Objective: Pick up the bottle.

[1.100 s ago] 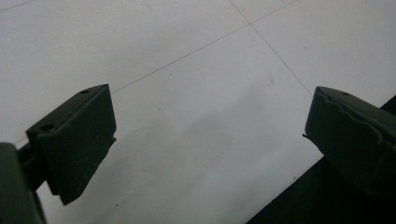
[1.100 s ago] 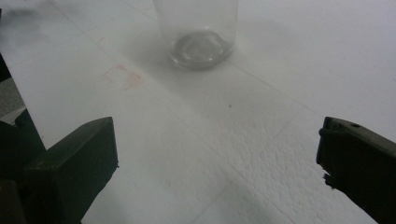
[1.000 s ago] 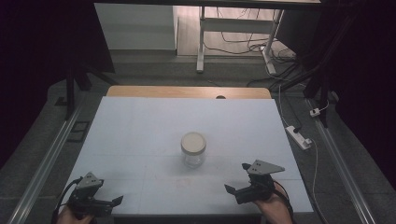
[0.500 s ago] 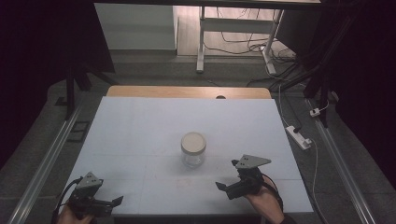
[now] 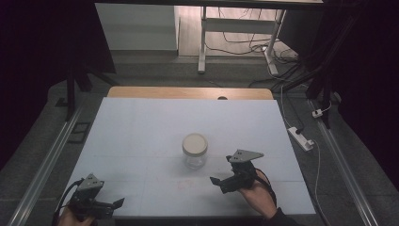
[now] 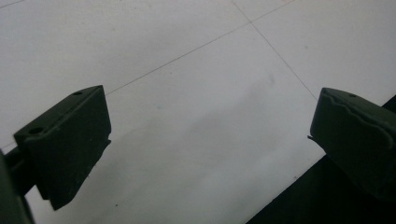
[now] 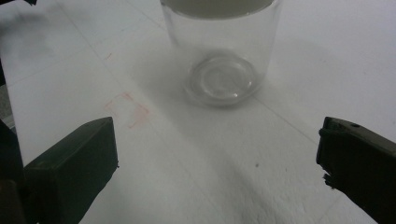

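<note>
Facing a clear glass jar (image 7: 224, 51), the right gripper (image 7: 219, 163) gapes wide.

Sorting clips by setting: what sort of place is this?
Probably a lab or workshop recording bay: a white table bearing one lidded glass jar, dark curtains around it, loose cables and a power strip on the floor.

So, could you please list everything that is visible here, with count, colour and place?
jar: one, clear glass with cream lid, upright at table centre
table: one, white top, wooden far edge
power strip: one, white, floor right of table
desk frame: one, white legs, floor beyond table
cables: several, dark, floor behind
left tool: one, black, open, near left corner
right tool: one, black, open, near jar, apart from it
</note>
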Demonstrator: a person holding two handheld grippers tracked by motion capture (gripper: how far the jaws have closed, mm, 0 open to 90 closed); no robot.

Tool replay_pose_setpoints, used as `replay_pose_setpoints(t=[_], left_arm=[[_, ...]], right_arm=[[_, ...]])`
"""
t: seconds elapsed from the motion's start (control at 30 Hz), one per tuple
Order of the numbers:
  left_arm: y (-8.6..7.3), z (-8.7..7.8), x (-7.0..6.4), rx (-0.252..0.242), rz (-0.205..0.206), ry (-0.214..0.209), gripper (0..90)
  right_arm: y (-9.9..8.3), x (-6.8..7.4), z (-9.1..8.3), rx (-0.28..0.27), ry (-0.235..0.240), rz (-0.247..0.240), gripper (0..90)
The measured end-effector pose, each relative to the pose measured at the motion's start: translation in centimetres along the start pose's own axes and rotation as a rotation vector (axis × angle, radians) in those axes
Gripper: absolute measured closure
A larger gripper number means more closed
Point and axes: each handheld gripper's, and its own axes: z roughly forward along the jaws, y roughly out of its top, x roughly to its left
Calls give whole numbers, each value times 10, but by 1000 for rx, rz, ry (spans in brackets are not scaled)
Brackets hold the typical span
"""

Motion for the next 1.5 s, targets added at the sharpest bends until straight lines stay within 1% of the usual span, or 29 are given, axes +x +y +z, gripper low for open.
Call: replay_pose_setpoints(t=[0.07, 0.1, 0.2, 0.23, 0.33, 0.37, 0.4, 0.53, 0.57, 0.6, 0.8, 1.0, 1.1, 1.13, 1.2, 1.33, 1.5], left_arm=[[0, 0, 0, -1, -3, -3, 0], [0, 0, 1, -1, -4, -4, 0], [0, 0, 1, -2, -4, -5, 0], [0, 0, 0, -3, -2, -4, 0], [0, 0, 0, 1, 4, 0, 0], [0, 0, 0, 1, 4, 0, 0], [0, 0, 0, 1, 4, -1, 0], [0, 0, 0, 2, 2, -1, 0], [0, 0, 0, 3, 3, -3, 0], [0, 0, 0, 3, 3, -3, 0], [0, 0, 0, 4, 2, -6, 0], [0, 0, 1, 4, 0, -7, 0], [0, 0, 1, 4, 0, -9, 0], [0, 0, 1, 3, 0, -9, 0], [0, 0, 1, 3, 0, -11, 0], [0, 0, 1, 1, 0, -14, 0], [0, 0, 1, 2, 1, -16, 0]], right_arm=[[3, -1, 4, -6, 5, 2, 0], [4, -1, 6, -1, 10, 13, 0], [8, -2, 11, 19, 51, 54, 0], [9, -3, 13, 20, 48, 50, 0], [11, -3, 19, 31, 16, 27, 0], [11, -3, 19, 31, 16, 27, 0], [12, -4, 23, 33, 11, 30, 0], [15, -4, 30, 34, -1, 17, 0], [16, -5, 34, 43, -12, 11, 0], [17, -6, 36, 50, -13, 10, 0], [21, -8, 46, 57, -12, 2, 0], [29, -8, 60, 60, 1, -11, 0], [34, -8, 67, 53, 4, -13, 0], [34, -8, 67, 53, 4, -13, 0], [37, -8, 74, 48, 7, -22, 0], [40, -6, 82, 40, 12, -41, 0], [43, -5, 90, 31, 2, -54, 0]])
